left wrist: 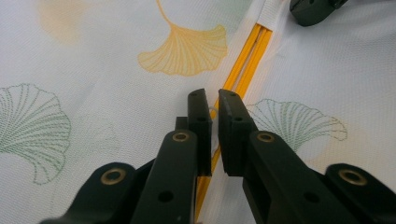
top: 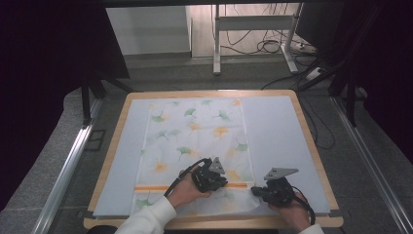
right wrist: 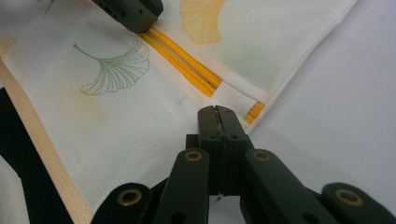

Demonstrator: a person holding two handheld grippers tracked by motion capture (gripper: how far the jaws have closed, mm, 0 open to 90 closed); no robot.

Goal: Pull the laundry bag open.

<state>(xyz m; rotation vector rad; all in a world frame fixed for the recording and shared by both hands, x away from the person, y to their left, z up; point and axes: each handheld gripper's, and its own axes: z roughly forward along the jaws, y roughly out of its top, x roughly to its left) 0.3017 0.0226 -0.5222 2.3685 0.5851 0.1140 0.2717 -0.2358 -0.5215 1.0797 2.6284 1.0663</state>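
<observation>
My left gripper [left wrist: 212, 100] pinches the orange stripe [left wrist: 243, 60] of the ginkgo-print cloth [top: 195, 141], jaws nearly together. My right gripper [right wrist: 218, 112] clamps the cloth's edge by the stripe's end. Both hands rest low near the table's [top: 311, 141] front edge.
</observation>
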